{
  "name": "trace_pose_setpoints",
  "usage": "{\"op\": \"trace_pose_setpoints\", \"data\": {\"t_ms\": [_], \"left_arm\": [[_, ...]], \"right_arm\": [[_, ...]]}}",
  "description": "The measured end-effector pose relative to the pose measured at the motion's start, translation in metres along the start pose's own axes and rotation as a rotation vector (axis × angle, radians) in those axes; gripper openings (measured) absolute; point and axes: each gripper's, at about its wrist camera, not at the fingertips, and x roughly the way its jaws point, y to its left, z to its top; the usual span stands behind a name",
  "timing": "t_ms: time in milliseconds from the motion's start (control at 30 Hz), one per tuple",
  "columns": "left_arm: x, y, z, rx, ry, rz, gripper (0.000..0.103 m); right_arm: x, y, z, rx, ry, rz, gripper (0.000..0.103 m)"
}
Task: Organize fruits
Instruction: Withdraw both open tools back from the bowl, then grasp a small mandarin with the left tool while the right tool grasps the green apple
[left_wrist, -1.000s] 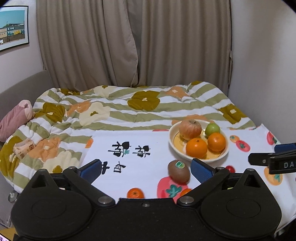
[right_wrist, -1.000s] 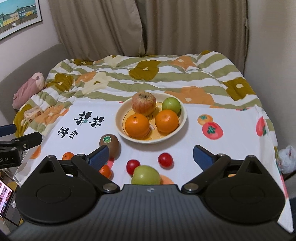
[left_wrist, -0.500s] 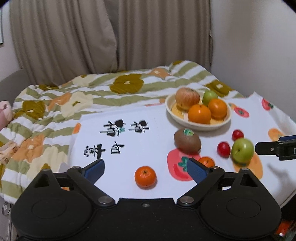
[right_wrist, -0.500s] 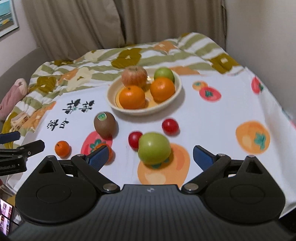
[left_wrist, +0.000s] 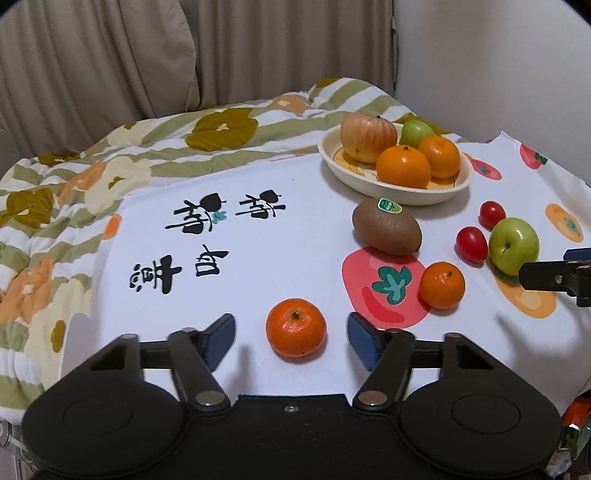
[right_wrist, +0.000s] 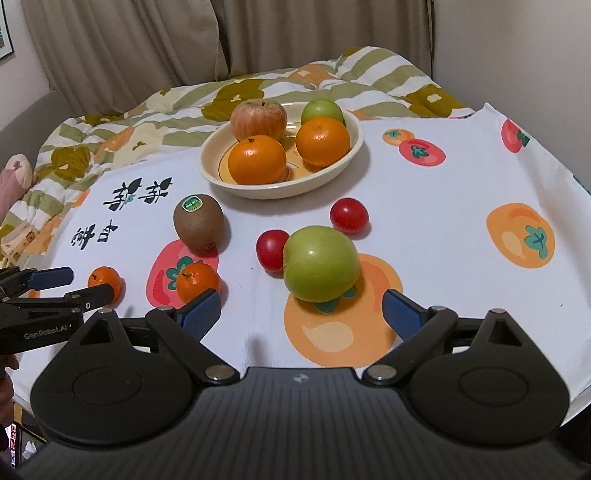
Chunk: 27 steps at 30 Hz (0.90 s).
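A: Going left to right, what do we have? Our left gripper (left_wrist: 291, 338) comes first, with a small orange (left_wrist: 296, 327) sitting between its blue pads.

B: Its jaws have just been closing, but we see a gap on each side of the fruit, so the pads are not pressing on it yet. It rests on the white cloth (left_wrist: 258, 258).

A: Next a second small orange (left_wrist: 441, 284) on the printed tomato, then the kiwi (left_wrist: 386, 232) just behind it.

B: Then two little red fruits (right_wrist: 273, 251) and the green apple (right_wrist: 321, 268). Our right gripper (right_wrist: 301, 310) is spread wide, with the apple just ahead of its pads and untouched.

A: And the bowl (right_wrist: 328, 177) at the back?

B: It holds a red apple (right_wrist: 258, 119), two big oranges (right_wrist: 257, 159) and a small green fruit (right_wrist: 322, 112).

A: So four pieces are gathered in the bowl and six lie loose on the cloth.

B: We judge the job under halfway, if the bowl is the goal. Both grippers are lined up for a pick, nothing is lifted.
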Motion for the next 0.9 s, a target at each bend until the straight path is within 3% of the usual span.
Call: {"op": "trace_pose_setpoints", "data": {"t_ms": [233,367,533,900], "left_arm": [[0.015,0.0,-0.002,0.009,0.032,-0.02,0.058],[0.019,0.001,-0.002,0.003,0.04,-0.025,0.044],[0.019,0.0,-0.002,0.009,0.034,-0.023,0.043],[0.017,0.008,-0.002,-0.029,0.04,-0.023,0.043]], "right_arm": [[0.011,0.002,-0.003,0.014,0.007,-0.023,0.103],[0.017,0.0,-0.001,0.022,0.011,-0.033,0.102],[0.025,-0.002,0.002,0.018,0.02,-0.046,0.095],[0.038,-0.005,0.015,0.007,0.019,-0.057,0.092]]}}
